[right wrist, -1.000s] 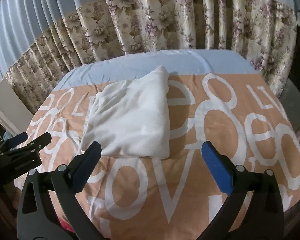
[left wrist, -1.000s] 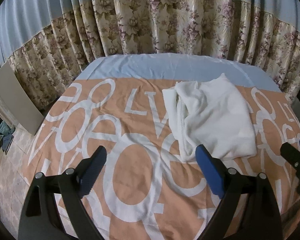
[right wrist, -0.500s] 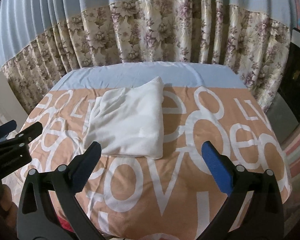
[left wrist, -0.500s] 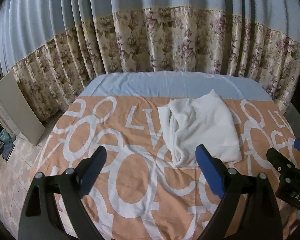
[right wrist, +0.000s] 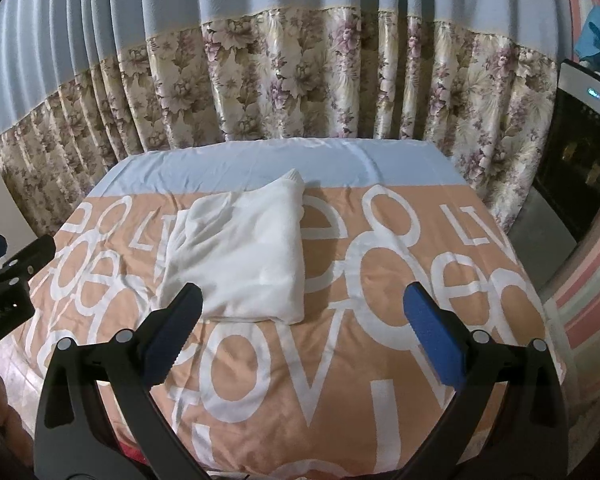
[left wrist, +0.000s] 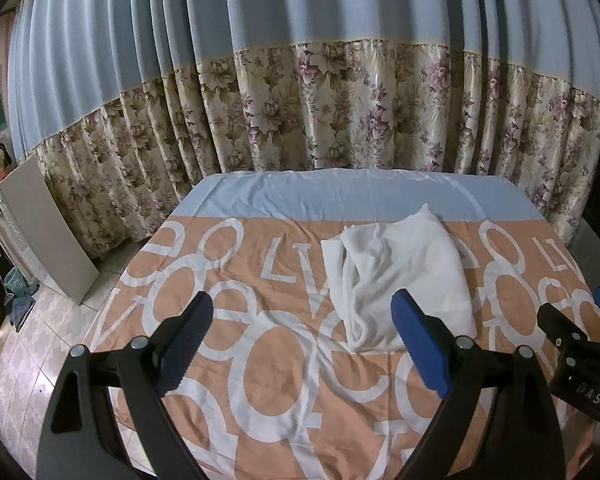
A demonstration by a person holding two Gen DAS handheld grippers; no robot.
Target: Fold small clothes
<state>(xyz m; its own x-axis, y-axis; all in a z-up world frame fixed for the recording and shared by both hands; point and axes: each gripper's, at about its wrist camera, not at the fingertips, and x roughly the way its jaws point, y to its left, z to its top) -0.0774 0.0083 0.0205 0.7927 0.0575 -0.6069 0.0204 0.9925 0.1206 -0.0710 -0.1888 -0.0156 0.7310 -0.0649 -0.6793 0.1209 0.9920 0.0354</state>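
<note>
A folded white garment (left wrist: 404, 276) lies on the orange and white printed bed cover (left wrist: 260, 360), toward the far middle. It also shows in the right wrist view (right wrist: 244, 256). My left gripper (left wrist: 304, 344) is open and empty, held above the near part of the bed, well short of the garment. My right gripper (right wrist: 304, 332) is open and empty, also back from the garment. The right gripper shows at the right edge of the left wrist view (left wrist: 572, 340), and the left gripper at the left edge of the right wrist view (right wrist: 8, 272).
A blue and floral curtain (left wrist: 320, 100) hangs behind the bed. A pale board (left wrist: 48, 232) leans at the left over tiled floor (left wrist: 28, 360). A dark appliance (right wrist: 580, 172) stands at the right of the bed.
Both grippers have pulled back and up from the bed, so the garment looks smaller and farther. The garment has not moved. Both grippers stay open.
</note>
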